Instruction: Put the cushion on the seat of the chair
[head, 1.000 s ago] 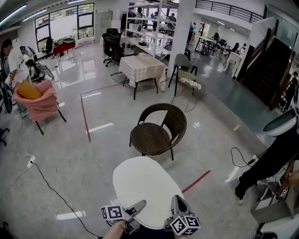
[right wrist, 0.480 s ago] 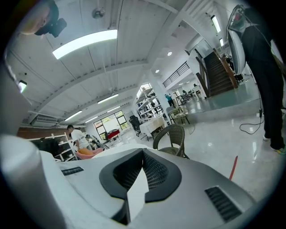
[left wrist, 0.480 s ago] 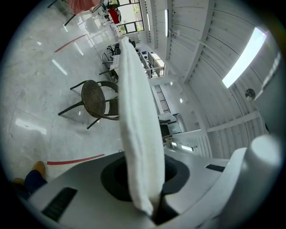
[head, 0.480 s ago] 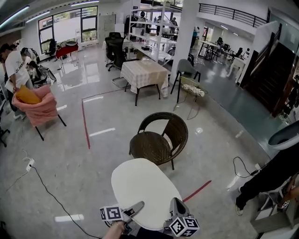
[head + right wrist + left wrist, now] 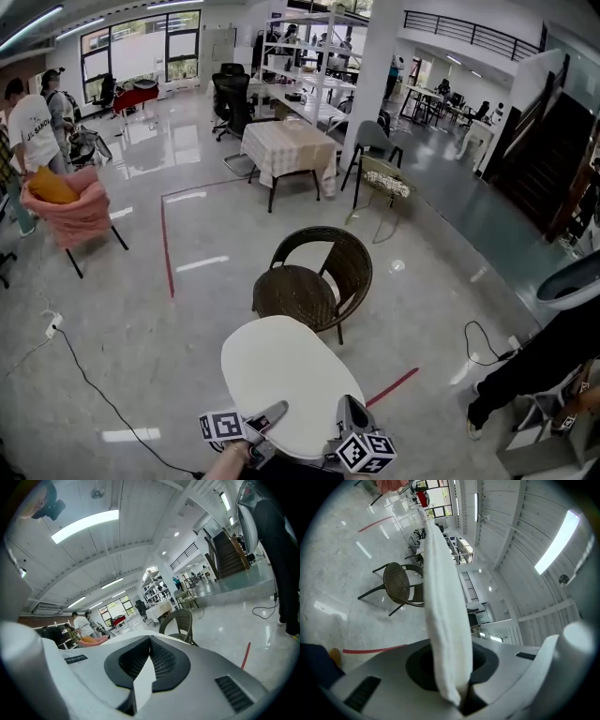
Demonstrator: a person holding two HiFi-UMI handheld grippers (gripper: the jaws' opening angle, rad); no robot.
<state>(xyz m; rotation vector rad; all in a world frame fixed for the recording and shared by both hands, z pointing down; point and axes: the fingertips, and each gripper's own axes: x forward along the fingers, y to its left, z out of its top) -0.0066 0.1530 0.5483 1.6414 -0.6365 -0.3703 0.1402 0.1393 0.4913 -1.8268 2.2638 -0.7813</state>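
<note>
We hold the cushion (image 5: 286,380) clamped in both grippers, left (image 5: 265,424) and right (image 5: 349,419); chair (image 5: 309,281) just beyond.

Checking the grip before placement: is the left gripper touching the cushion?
Touching. The left gripper view shows the left gripper with its jaws pinched on the edge of the cushion.

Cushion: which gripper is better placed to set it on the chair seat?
Marginally the left gripper: it and the right gripper both clamp the cushion at its near edge, but the chair stands slightly left ahead.
</note>
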